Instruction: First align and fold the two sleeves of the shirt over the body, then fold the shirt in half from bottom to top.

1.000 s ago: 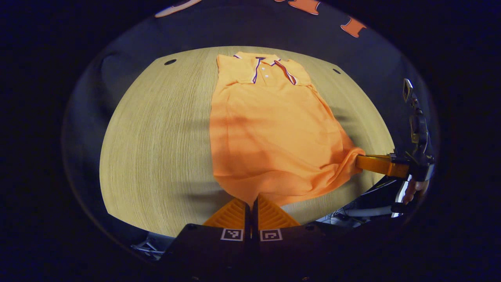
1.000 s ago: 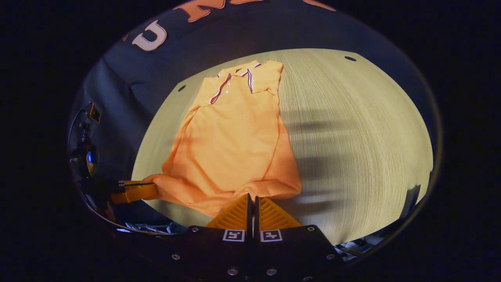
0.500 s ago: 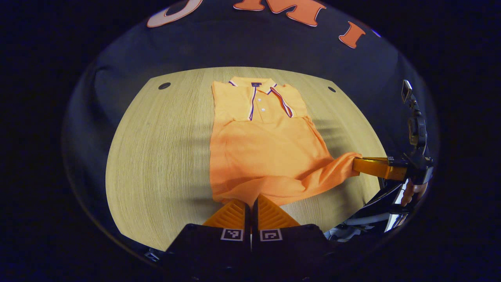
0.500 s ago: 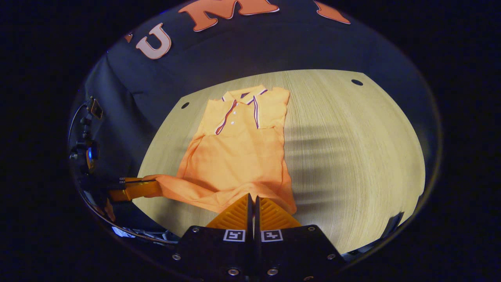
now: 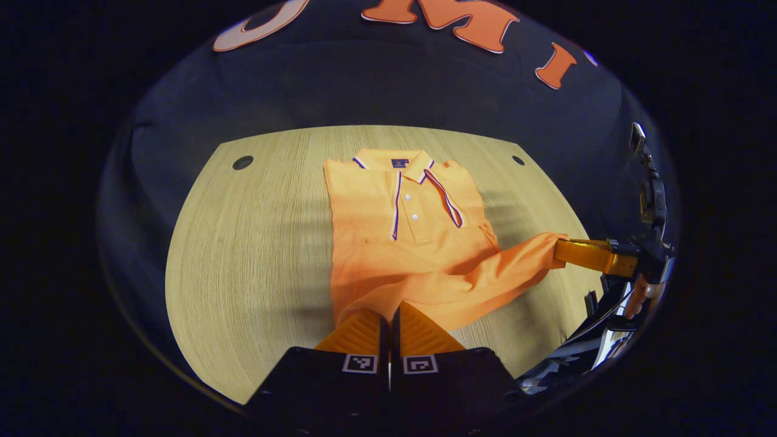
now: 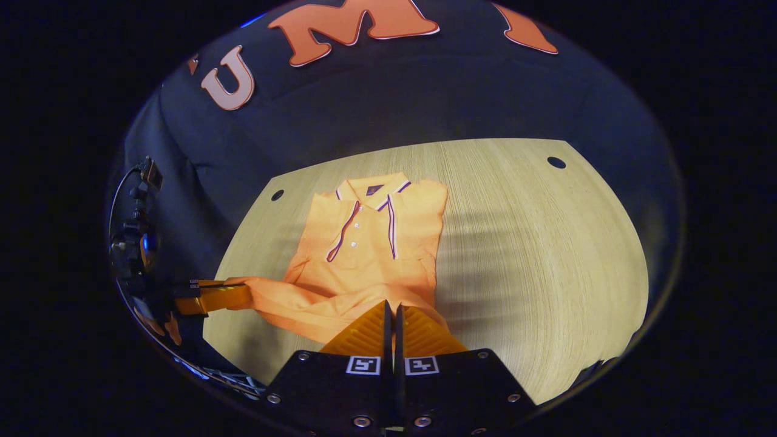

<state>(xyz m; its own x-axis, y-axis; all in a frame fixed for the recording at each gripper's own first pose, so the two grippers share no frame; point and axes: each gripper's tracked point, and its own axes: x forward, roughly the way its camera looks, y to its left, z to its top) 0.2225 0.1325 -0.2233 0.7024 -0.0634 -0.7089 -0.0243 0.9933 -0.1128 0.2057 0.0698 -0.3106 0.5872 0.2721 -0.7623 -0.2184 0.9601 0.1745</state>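
An orange polo shirt (image 5: 407,233) (image 6: 364,249) lies collar-away on the wooden table (image 5: 255,255) (image 6: 534,243), sleeves folded in over the body. Its bottom hem is lifted off the table and carried toward the collar. My left gripper (image 5: 388,311) is shut on one hem corner. My right gripper (image 6: 391,306) is shut on the other corner. In the left gripper view the right gripper (image 5: 561,252) shows at the far right, pinching the hem, with a hand (image 5: 637,297) behind it. In the right gripper view the left gripper (image 6: 240,295) shows at the left, holding its corner.
The table has small round holes near its far corners (image 5: 242,162) (image 5: 518,160) (image 6: 555,162). Black cloth wall stands behind the table. Bare tabletop lies on both sides of the shirt. Cables and gear sit below the table's near edge (image 5: 558,364).
Both grippers have carried the hem up and forward toward the collar. The lower half of the shirt has come off the table and now drapes over the body.
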